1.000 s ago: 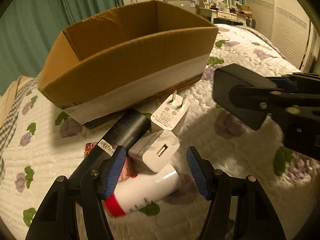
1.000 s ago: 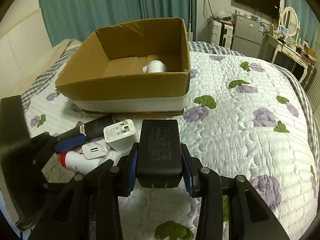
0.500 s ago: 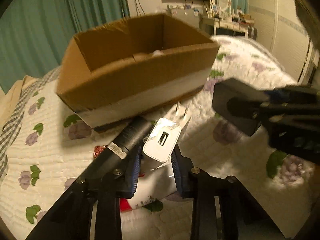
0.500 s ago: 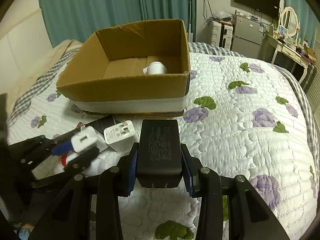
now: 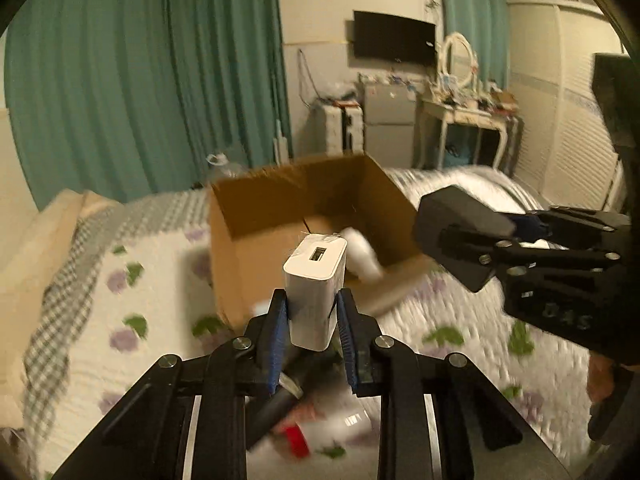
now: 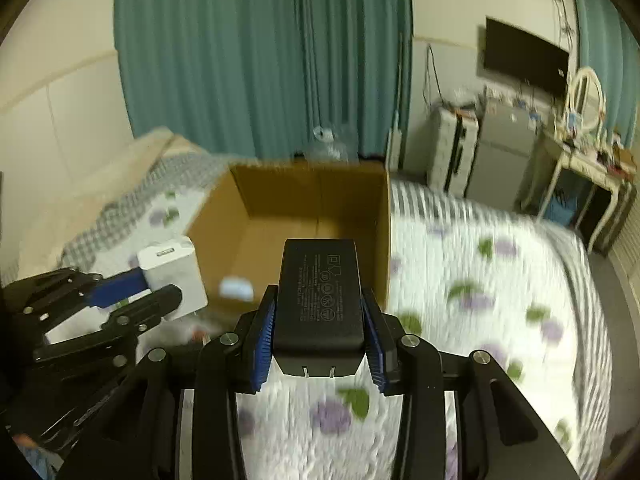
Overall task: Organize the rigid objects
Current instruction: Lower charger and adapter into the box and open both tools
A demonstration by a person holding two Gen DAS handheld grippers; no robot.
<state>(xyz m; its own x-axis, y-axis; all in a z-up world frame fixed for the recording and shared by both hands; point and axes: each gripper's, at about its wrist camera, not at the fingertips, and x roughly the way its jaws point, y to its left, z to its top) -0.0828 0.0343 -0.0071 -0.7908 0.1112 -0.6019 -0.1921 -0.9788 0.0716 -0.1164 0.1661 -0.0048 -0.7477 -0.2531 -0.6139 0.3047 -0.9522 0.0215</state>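
The white charger (image 5: 316, 280) is sitting clamped upright in the left gripper (image 5: 312, 334), above the bed's (image 6: 500, 280) quilt and short of the cardboard box's (image 5: 256, 240) near wall. The right gripper (image 6: 318, 348) is gripping a black adapter (image 6: 318, 296) just beside it, facing the box's open top, where a white cylinder (image 5: 362, 254) is lying inside. A black tube (image 5: 276, 404) and a red-capped bottle (image 5: 320, 432) are lying blurred on the quilt below.

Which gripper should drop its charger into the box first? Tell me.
Probably right. The right gripper holds the black adapter lined up with the cardboard box opening; the left gripper's white charger sits off its left corner.
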